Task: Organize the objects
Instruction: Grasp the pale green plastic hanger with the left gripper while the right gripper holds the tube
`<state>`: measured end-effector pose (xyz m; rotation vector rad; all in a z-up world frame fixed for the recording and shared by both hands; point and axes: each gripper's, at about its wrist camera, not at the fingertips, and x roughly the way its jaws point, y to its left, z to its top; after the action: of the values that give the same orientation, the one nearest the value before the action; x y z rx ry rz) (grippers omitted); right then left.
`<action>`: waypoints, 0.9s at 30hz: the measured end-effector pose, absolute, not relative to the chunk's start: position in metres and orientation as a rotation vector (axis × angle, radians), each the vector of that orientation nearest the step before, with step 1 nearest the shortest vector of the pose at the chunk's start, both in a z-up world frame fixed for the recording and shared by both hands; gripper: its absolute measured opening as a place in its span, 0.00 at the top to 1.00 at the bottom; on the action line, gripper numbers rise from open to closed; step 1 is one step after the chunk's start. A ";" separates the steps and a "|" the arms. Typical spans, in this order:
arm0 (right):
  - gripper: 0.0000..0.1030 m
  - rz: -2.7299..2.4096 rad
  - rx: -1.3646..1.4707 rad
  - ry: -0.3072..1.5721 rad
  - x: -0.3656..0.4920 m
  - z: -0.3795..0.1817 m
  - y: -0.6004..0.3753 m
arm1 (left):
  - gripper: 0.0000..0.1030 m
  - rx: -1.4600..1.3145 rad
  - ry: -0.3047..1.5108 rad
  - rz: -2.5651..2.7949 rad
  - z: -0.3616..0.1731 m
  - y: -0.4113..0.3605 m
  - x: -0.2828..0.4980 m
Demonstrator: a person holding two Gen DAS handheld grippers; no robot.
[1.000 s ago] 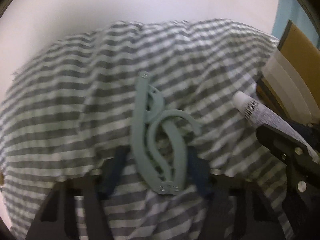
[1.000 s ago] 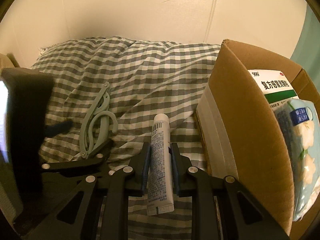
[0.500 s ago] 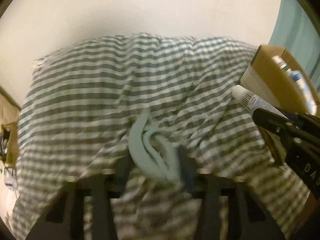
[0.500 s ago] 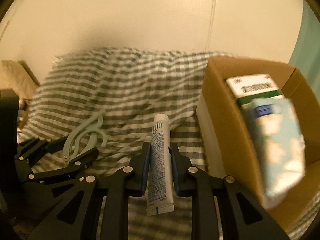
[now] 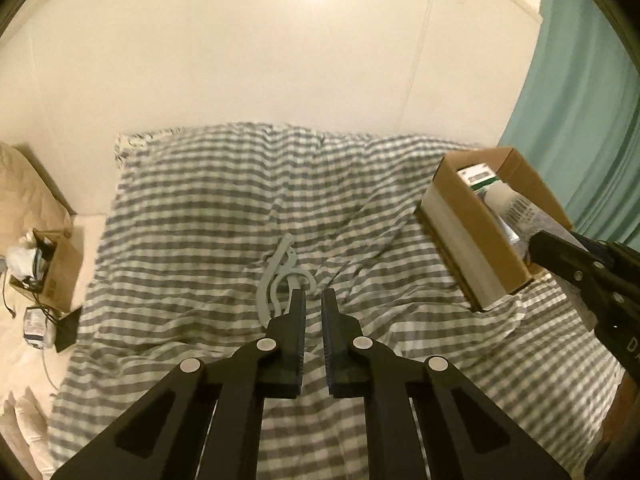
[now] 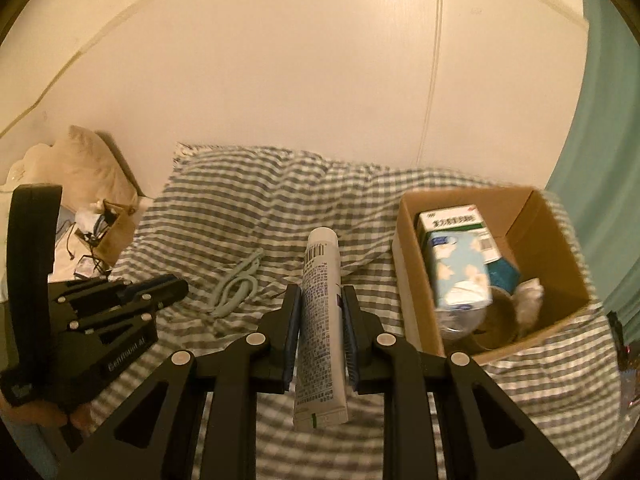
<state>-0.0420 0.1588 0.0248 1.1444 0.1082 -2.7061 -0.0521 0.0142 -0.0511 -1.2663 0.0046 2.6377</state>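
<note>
The left tongs [image 5: 313, 300] are squeezed together with nothing between them, held up above the bed [image 5: 200, 240]. The light green folding hanger [image 5: 280, 276] is lying flat on the striped blanket, just past the tips of the left tongs, and they are not touching it. The right tongs [image 6: 320, 296] are clamping a white tube [image 6: 322, 304] around its middle, with the cap end pointing away toward the wall. The cardboard box [image 6: 552, 248] is sitting on the bed to the right of the tube. A green and white carton [image 6: 450, 218] and a blue packet [image 6: 456, 272] are lying inside the box.
</note>
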 end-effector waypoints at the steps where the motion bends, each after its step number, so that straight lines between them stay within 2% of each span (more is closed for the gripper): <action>1: 0.81 -2.713 1.128 0.117 -0.035 0.032 0.159 | 0.92 -1.266 0.010 2.641 -0.047 0.014 -0.048; 5: 0.81 -2.720 1.108 0.122 -0.021 0.044 0.168 | 0.85 -1.294 0.018 2.668 -0.046 0.012 -0.046; 6: 0.81 -2.722 1.108 0.119 -0.019 0.044 0.169 | 0.75 -1.310 0.016 2.668 -0.049 0.012 -0.047; 7: 0.81 -2.722 1.110 0.117 -0.018 0.043 0.170 | 0.60 -1.321 0.023 2.670 -0.054 0.011 -0.048; 9: 0.81 -2.715 1.126 0.115 -0.021 0.037 0.169 | 0.40 -1.330 0.048 2.689 -0.063 0.011 -0.050; 21: 0.81 -2.613 1.319 0.089 -0.086 -0.050 0.154 | 0.38 -1.530 0.080 2.617 -0.157 0.006 -0.117; 27: 0.81 -2.577 1.413 0.057 -0.121 -0.094 0.153 | 0.28 -1.624 0.005 2.555 -0.195 0.004 -0.150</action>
<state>-0.1214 0.1527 -0.0938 1.4128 0.0569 -2.5766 -0.1503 0.0044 -0.1948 -1.6240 0.0054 2.5546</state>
